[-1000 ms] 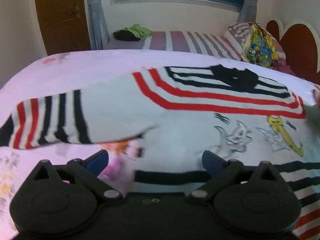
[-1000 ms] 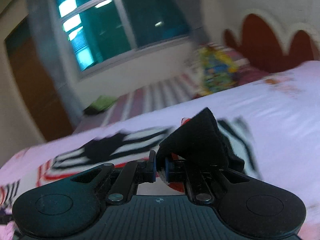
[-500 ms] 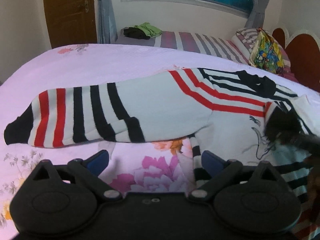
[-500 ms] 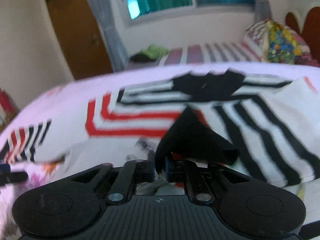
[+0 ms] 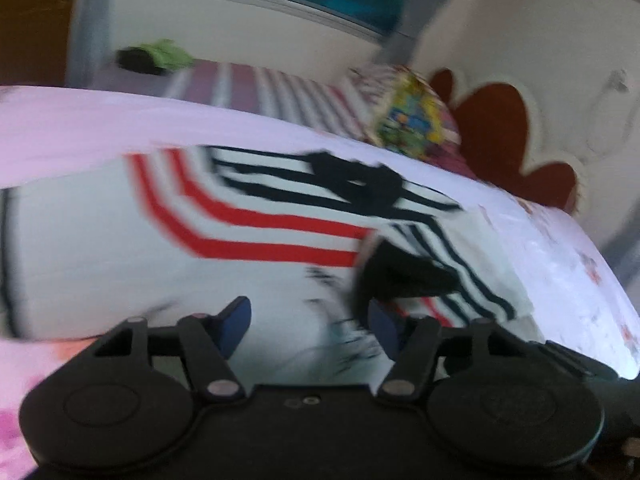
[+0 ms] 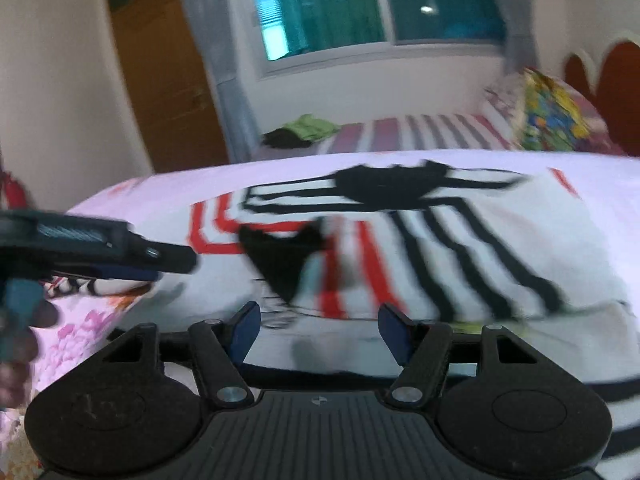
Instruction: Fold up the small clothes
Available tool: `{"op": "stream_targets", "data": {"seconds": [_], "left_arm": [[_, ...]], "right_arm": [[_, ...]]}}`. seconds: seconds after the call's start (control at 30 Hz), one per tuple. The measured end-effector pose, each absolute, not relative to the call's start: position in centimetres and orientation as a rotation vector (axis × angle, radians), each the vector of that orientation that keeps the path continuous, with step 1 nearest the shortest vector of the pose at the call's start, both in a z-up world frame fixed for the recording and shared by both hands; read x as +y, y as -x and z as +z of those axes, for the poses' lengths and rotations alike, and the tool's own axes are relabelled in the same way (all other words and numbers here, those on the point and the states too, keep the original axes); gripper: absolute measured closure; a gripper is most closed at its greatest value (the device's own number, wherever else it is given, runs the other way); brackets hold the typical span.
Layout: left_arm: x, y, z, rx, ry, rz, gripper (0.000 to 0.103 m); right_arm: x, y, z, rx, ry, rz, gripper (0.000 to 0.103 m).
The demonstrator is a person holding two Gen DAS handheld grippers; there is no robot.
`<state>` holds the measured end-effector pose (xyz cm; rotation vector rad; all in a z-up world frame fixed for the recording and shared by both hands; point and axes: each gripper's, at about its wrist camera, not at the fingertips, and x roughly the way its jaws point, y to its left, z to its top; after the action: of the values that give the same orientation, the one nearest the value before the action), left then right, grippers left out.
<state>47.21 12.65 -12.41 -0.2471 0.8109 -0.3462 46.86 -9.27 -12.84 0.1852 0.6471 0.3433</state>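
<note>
A white sweater (image 5: 120,240) (image 6: 500,240) with red and black stripes lies spread on the pink floral bedspread (image 5: 60,128). Its right sleeve is folded across the chest, and the black cuff (image 6: 284,260) (image 5: 400,276) rests loose on the body. My right gripper (image 6: 319,332) hovers just short of that cuff; its jaws are opening and nothing is between them. My left gripper (image 5: 308,324) hangs over the sweater's middle with the cuff just past its right finger; its jaws are closing on nothing. In the right wrist view the left gripper (image 6: 176,262) reaches in from the left.
A person's hand (image 6: 16,320) holds the left gripper. Behind stands a second bed with a striped sheet (image 6: 420,132), green and black clothes (image 6: 304,132) and a colourful pillow (image 5: 412,120). A red headboard (image 5: 500,140) is at the right, a wooden door (image 6: 168,80) at the left.
The right gripper carried the black cuff leftward across the sweater, opened and let it drop on the body. The left gripper swung right toward the cuff and its jaws narrowed.
</note>
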Motion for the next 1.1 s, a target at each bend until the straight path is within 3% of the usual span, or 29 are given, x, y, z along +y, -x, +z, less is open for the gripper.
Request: {"op": "stream_targets", "data": {"seconds": [0.2, 0.57, 0.63, 0.67, 0.73, 0.77, 1.1], "left_arm": [[8.0, -50.2, -14.3, 0.863, 0.176, -0.361, 0.042], [9.2, -51.4, -15.2, 0.872, 0.186, -0.289, 0.045], [9.3, -51.6, -15.6, 0.863, 0.199, -0.288, 0.049], [9.4, -51.5, -15.7, 0.858, 0.204, -0.286, 0.057], [9.7, -51.5, -15.7, 0.850, 0.191, -0.282, 0.079], [10.0, -51.5, -15.7, 0.852, 0.193, -0.285, 0.097], [13.2, -50.9, -14.4, 0.811, 0.242, -0.283, 0.099]], "right_arm": [[-15.4, -45.7, -11.6, 0.649, -0.253, 0.248, 0.038], [-20.1, -44.9, -11.8, 0.672, -0.376, 0.187, 0.038], [-20.9, -45.2, -12.2, 0.686, -0.440, 0.177, 0.038], [-21.2, -45.4, -12.4, 0.691, -0.458, 0.168, 0.038], [-21.8, -45.7, -12.6, 0.698, -0.484, 0.147, 0.038], [-22.2, -45.9, -12.7, 0.699, -0.501, 0.138, 0.038], [-23.7, -46.4, -13.1, 0.714, -0.593, 0.096, 0.038]]}}
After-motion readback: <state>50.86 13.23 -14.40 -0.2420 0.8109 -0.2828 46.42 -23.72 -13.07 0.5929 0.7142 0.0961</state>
